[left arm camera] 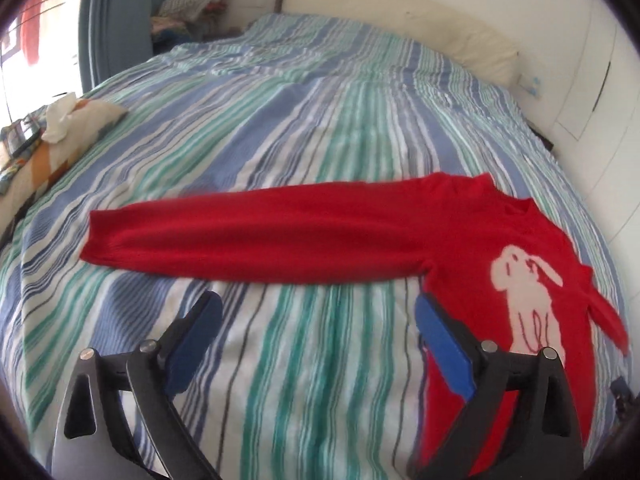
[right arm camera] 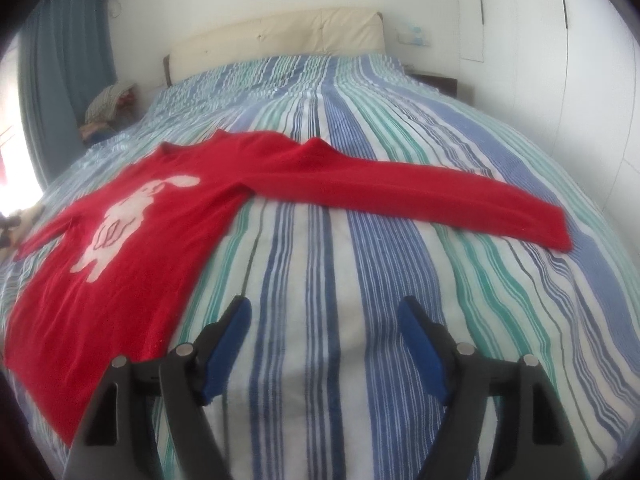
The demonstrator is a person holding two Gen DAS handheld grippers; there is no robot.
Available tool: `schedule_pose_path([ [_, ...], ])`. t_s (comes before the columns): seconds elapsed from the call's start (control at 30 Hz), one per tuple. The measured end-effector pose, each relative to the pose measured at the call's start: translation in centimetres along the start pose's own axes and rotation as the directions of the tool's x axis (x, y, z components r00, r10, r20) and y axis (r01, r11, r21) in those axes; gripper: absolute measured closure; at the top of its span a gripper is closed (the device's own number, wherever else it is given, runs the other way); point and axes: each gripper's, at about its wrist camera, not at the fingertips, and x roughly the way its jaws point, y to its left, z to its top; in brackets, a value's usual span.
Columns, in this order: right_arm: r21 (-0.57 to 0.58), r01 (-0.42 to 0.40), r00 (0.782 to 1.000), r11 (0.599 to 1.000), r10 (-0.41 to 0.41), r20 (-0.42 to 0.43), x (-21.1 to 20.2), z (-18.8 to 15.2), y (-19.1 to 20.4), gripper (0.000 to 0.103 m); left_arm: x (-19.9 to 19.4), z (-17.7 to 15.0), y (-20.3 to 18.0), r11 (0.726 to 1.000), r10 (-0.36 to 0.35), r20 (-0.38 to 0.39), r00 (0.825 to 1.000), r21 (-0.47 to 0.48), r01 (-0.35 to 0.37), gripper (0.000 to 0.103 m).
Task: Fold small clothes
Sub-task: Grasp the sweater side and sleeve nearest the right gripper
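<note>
A small red sweater [left arm camera: 472,236] with a white rabbit figure [left arm camera: 524,292] lies flat, face up, on the striped bed. Its one sleeve [left arm camera: 240,236] stretches out to the left in the left wrist view. In the right wrist view the sweater [right arm camera: 132,236] lies at the left and its other sleeve [right arm camera: 440,196] stretches to the right. My left gripper [left arm camera: 318,316] is open and empty, just short of the left sleeve and beside the body's edge. My right gripper [right arm camera: 324,316] is open and empty over bare bedcover, beside the sweater's hem side.
The bed has a blue, green and white striped cover [left arm camera: 320,128]. A cream headboard [right arm camera: 280,36] stands at the far end. A patterned pillow with a white cloth [left arm camera: 68,124] lies at the left edge. A pile of clothes [left arm camera: 192,8] sits by the blue curtain [right arm camera: 64,60].
</note>
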Motion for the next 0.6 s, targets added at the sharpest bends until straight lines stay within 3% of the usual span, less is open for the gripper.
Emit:
schedule_pose_path([
  [0.17,0.006,0.012,1.000,1.000,-0.012,0.005,-1.0,-0.3,-0.2,0.028,5.2,-3.7,-1.4,0.993,0.072,-0.143,0.987,0.099,-0.058,0.006],
  [0.33,-0.020,0.033,0.999,0.999,-0.034,-0.014,-2.3,-0.1,-0.7,0.028,5.1,-3.8,-0.7,0.997,0.042,-0.134,0.990,0.070,-0.033,0.005],
  [0.47,-0.005,0.007,0.999,1.000,-0.007,-0.040,-3.1,0.7,-0.6,0.028,3.7,-3.9,-0.4,0.999,0.031,-0.108,0.994,0.031,-0.028,0.006],
  [0.6,-0.025,-0.017,0.999,1.000,0.016,-0.031,-4.6,2.2,0.6,0.028,-0.2,-3.5,-0.2,0.996,-0.069,-0.021,0.997,-0.052,0.068,0.006],
])
